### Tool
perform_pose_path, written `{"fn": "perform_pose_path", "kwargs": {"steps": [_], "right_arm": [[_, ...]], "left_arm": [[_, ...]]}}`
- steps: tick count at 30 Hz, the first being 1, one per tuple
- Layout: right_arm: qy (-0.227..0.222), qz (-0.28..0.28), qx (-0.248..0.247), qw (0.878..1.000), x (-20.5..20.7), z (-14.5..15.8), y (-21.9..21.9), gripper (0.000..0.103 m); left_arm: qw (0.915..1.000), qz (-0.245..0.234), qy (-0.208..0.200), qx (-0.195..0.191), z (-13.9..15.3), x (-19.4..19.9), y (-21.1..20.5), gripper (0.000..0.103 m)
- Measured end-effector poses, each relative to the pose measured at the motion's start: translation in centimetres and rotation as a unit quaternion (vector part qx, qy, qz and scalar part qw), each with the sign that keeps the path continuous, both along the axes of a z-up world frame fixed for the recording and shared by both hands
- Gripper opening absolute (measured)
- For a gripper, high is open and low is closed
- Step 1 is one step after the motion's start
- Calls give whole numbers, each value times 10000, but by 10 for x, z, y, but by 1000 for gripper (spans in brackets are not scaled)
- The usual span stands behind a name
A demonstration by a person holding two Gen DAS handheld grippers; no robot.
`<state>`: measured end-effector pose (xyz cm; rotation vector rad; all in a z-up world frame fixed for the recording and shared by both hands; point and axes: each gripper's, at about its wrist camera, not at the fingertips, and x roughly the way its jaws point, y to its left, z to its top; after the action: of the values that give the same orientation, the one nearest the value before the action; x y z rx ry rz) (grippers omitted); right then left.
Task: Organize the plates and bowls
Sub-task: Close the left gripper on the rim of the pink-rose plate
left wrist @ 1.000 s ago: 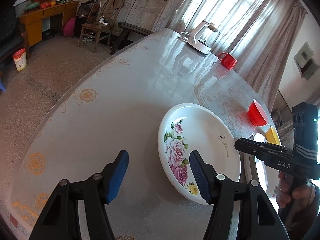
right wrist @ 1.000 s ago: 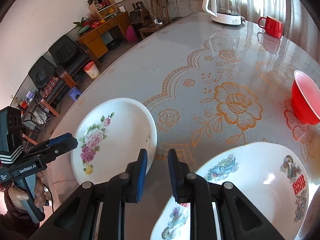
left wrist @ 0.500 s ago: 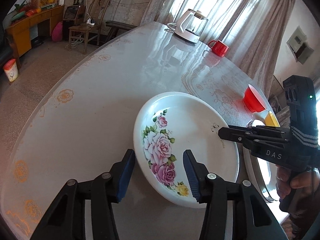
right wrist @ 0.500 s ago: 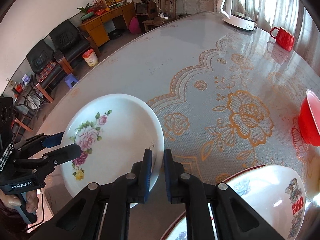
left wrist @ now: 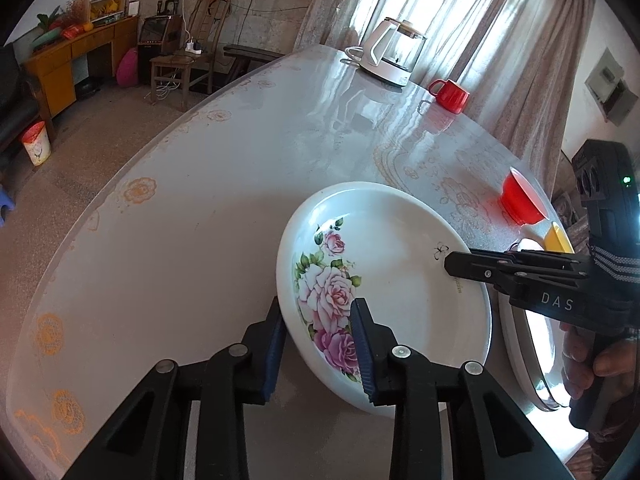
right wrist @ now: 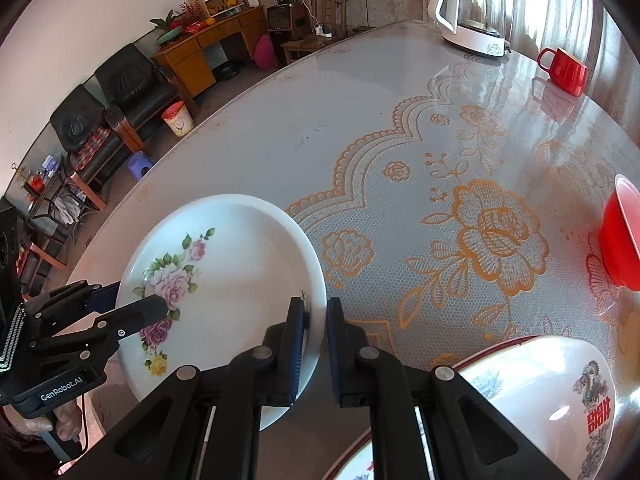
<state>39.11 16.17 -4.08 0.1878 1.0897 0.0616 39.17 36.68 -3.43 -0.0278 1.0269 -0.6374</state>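
Observation:
A white plate with pink roses (left wrist: pixel 400 280) lies on the patterned table (left wrist: pixel 200 220); it also shows in the right wrist view (right wrist: pixel 232 272). My left gripper (left wrist: pixel 318 332) straddles its near left rim, jaws close around the rim. My right gripper (right wrist: pixel 316 320) straddles its opposite rim, jaws nearly together on the edge. A second plate with a dragon print (right wrist: pixel 532 400) lies just right of the rose plate. A red bowl (left wrist: pixel 522 196) and a yellow bowl (left wrist: pixel 558 240) stand beyond it.
A white kettle (left wrist: pixel 390 60) and a red mug (left wrist: pixel 450 96) stand at the table's far end near the curtains. Chairs, a wooden desk and a bin stand on the floor to the left of the table.
Both grippers moved in onto the rose plate's rim from opposite sides, and the left jaws narrowed from wide open to close around the edge.

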Motion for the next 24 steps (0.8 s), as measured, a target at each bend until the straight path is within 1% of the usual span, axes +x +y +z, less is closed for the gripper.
{"fn": "perform_pose_path", "kwargs": {"steps": [1, 4, 7, 10, 12, 15, 17, 20, 24], "right_arm": [[5, -1, 26, 10000, -1, 0, -2, 14], [-20, 46, 74, 10000, -2, 0, -4, 14], [-32, 119, 4, 9999, -2, 1, -3, 14], [-45, 205, -20, 9998, 0, 3, -2, 14], [-37, 285, -101, 9995, 1, 2, 1, 13], [-30, 327, -193, 9993, 2, 2, 4, 13], [-17, 375, -223, 9990, 3, 1, 4, 13], [-11, 419, -249, 9988, 3, 1, 5, 13], [-64, 407, -255, 9988, 1, 0, 4, 12]], "left_arm": [[9999, 60, 61, -70, 0, 1, 3, 32], [9995, 183, 186, -188, 0, 3, 9, 32], [9996, 235, 144, -112, 1, 0, 9, 32], [9998, 54, 140, -128, 0, -6, 2, 28], [10000, 79, -27, -1, 1, -12, -2, 27], [9998, 195, -18, -39, -1, -13, -1, 22], [9996, 255, 24, -77, 0, -13, 0, 21], [9995, 303, -104, 33, 2, -18, -2, 21], [9992, 383, -115, -34, 3, -23, 2, 20]]}}
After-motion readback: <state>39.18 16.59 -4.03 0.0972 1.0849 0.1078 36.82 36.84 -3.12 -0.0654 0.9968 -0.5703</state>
